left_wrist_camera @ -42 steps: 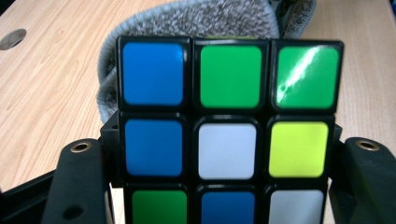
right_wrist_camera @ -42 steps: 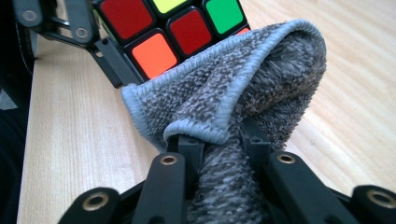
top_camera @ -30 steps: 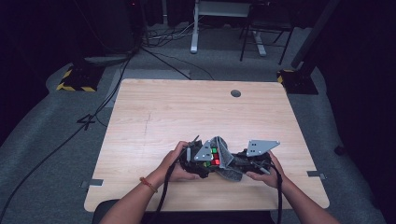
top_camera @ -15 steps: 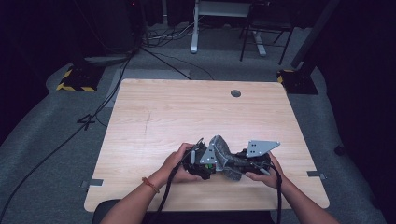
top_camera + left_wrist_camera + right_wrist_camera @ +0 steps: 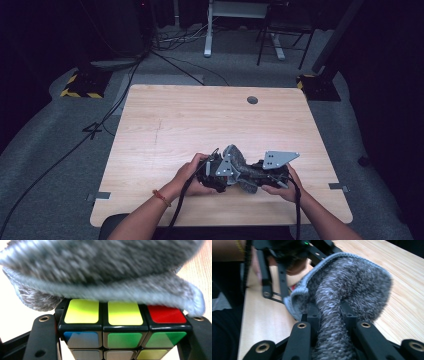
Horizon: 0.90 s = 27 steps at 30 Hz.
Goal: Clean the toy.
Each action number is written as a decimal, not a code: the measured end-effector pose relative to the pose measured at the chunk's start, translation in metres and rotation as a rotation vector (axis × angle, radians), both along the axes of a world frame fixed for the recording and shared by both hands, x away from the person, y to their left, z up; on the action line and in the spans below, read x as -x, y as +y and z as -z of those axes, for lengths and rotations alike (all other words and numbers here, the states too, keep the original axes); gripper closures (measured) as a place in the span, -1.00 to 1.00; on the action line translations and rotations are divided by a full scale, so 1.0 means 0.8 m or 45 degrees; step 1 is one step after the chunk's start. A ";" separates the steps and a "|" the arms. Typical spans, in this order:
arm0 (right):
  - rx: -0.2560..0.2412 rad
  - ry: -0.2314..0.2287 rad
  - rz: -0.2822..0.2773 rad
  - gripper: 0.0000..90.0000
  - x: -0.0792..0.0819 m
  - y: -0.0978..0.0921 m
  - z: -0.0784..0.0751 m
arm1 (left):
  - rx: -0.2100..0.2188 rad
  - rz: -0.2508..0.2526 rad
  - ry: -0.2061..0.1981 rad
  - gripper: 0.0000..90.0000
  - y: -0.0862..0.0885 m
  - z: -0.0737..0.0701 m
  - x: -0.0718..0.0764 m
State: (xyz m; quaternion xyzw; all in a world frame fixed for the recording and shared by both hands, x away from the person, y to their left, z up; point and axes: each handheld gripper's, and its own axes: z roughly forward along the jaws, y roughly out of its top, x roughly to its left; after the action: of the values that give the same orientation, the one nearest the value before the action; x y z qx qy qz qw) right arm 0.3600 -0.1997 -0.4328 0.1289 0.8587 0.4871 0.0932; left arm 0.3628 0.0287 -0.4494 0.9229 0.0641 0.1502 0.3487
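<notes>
Left hand-held gripper (image 5: 120, 340): jaws closed against two opposite sides of the puzzle cube (image 5: 123, 326), gripping it.
Right hand-held gripper (image 5: 329, 322): jaws pinched on a bunched fold of the grey knitted sock (image 5: 347, 290), gripping it.
Hand pose: left hand (image 5: 192, 175) and right hand (image 5: 285, 185) low over the surface (image 5: 190, 120), hand-held grippers pointing at each other, close together.
Sock: its open cuff drapes over the cube's top, just ahead of the right jaws.
Edges: near edge of surface just behind both hands.
Open room: bare wood ahead of and outside both hand-held grippers.
</notes>
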 end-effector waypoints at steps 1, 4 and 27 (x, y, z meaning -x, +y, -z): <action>0.009 0.001 0.023 0.67 -0.002 -0.001 0.001 | 0.004 0.003 -0.006 -0.26 0.000 -0.001 0.000; 0.045 0.017 0.071 0.67 -0.010 -0.007 0.008 | 0.022 -0.006 -0.011 -0.26 0.003 -0.004 0.001; -0.006 0.058 -0.006 0.67 -0.007 -0.004 0.008 | 0.029 0.008 -0.021 -0.26 0.002 -0.002 0.003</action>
State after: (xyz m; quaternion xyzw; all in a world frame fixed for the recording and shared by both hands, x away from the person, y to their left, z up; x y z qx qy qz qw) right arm 0.3657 -0.2030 -0.4390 0.1382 0.8598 0.4862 0.0722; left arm 0.3602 0.0301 -0.4478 0.9178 0.0600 0.1558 0.3601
